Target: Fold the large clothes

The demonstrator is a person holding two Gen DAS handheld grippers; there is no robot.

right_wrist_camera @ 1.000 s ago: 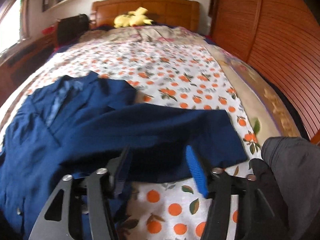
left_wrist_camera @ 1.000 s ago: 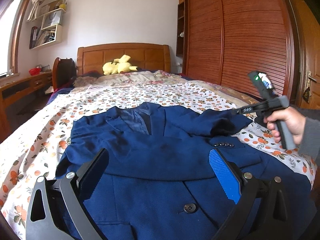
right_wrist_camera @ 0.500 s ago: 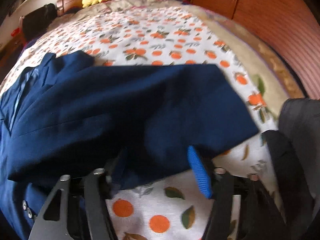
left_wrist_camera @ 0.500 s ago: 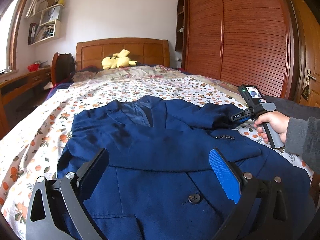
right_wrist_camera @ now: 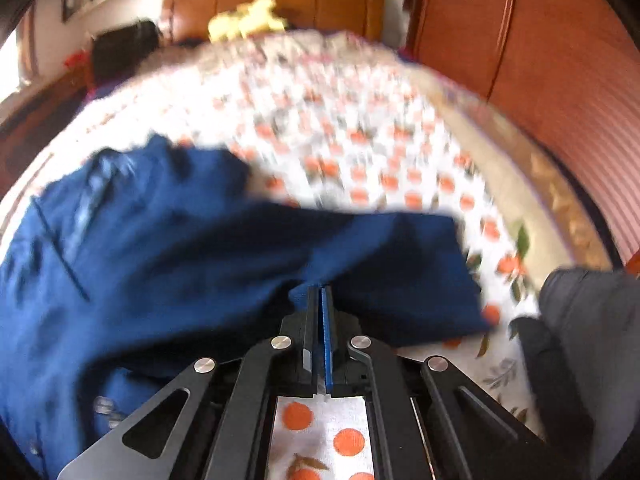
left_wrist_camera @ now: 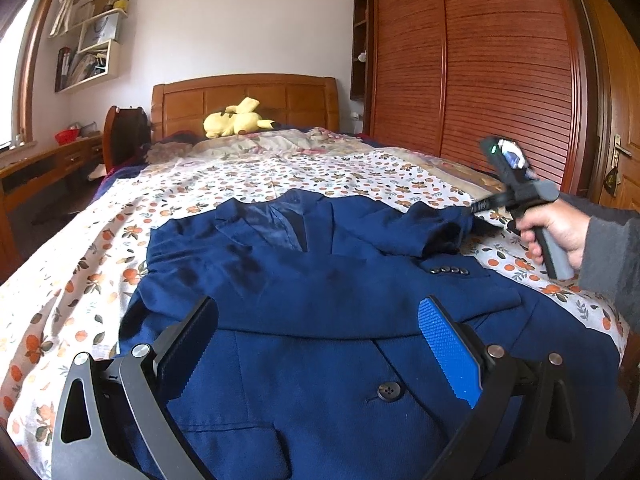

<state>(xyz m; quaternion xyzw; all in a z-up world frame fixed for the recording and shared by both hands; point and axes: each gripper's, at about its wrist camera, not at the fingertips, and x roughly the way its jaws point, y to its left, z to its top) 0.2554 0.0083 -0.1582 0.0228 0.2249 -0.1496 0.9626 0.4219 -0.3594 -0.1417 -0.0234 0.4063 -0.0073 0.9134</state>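
Jaws of the right gripper (right_wrist_camera: 320, 300), wide apart a second ago, are now clamped on the jacket sleeve (right_wrist_camera: 380, 264) ahead; folding can begin. Left gripper (left_wrist_camera: 320, 344) is held wide above the jacket (left_wrist_camera: 320, 288).

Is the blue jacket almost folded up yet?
Not yet, only started. Done: the blue jacket lies spread face up on the bed, one sleeve folded across its chest. In hand: the right gripper is shut on the other sleeve. The left gripper hovers open. Left: laying that sleeve across, then folding the body.
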